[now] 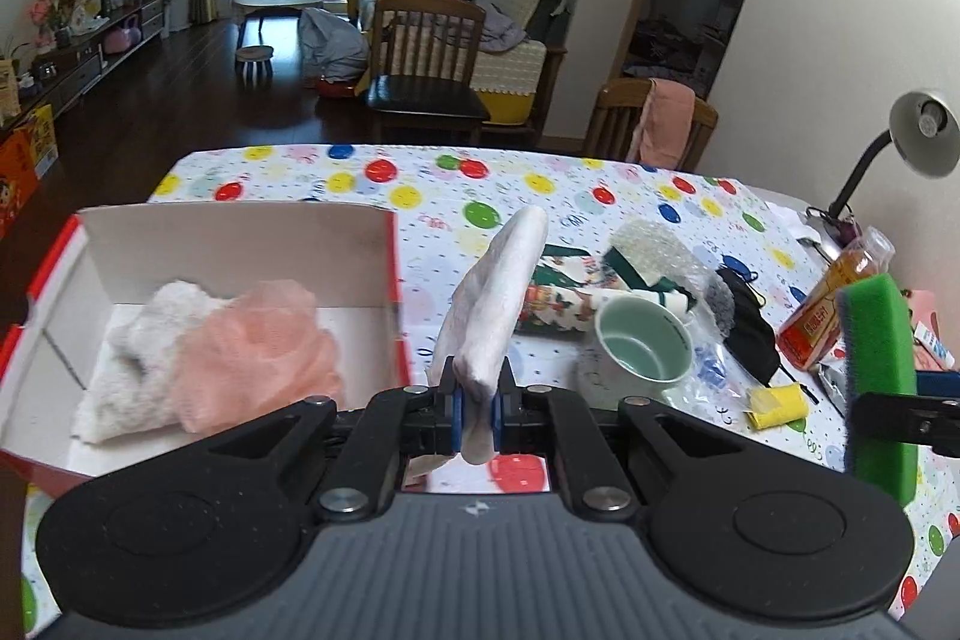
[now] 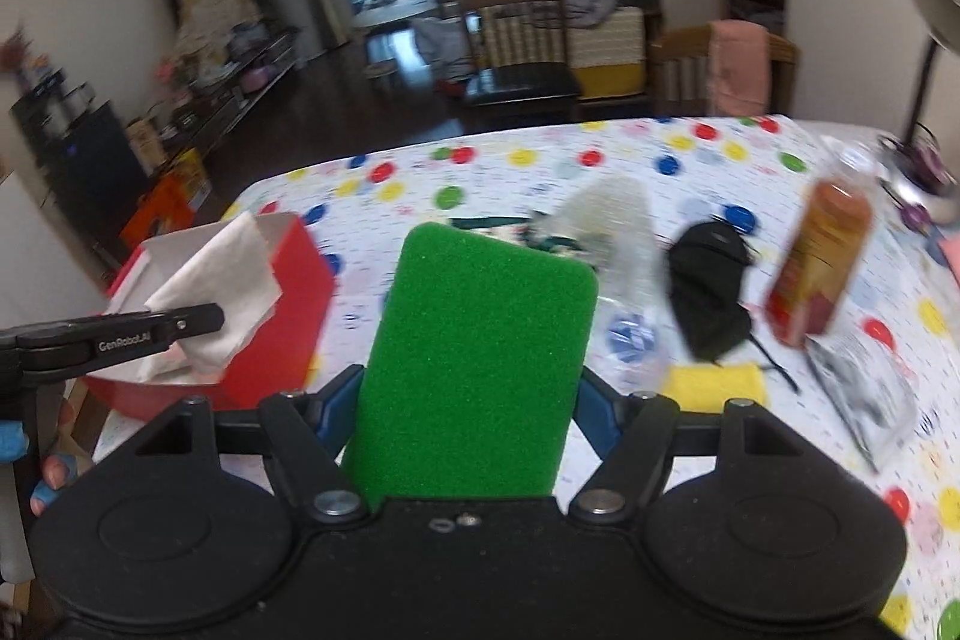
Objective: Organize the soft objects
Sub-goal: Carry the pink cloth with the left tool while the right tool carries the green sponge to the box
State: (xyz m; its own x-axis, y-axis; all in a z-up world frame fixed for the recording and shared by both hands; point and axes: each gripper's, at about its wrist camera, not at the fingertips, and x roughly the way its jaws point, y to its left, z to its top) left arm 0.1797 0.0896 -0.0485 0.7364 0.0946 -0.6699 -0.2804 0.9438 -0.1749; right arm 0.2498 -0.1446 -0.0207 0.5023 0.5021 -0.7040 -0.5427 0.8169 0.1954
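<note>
Left gripper point(image 1: 474, 409) pinches white cloth point(image 1: 498, 298); right gripper point(image 2: 468, 400) clamps green sponge point(image 2: 480, 358).

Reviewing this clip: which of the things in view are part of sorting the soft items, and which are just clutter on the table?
Part of the job:
- white cloth, held in the left gripper
- green sponge, held in the right gripper
- red box, holding a fluffy white towel and pink mesh

Just lying about:
- mug
- bottle
- desk lamp

Coarse matt green foam sponge point(image 2: 474, 370), soft white cloth point(image 1: 492, 304), glossy ceramic cup point(image 1: 645, 346), matt cardboard box point(image 1: 240, 244), fluffy towel point(image 1: 132, 352)
</note>
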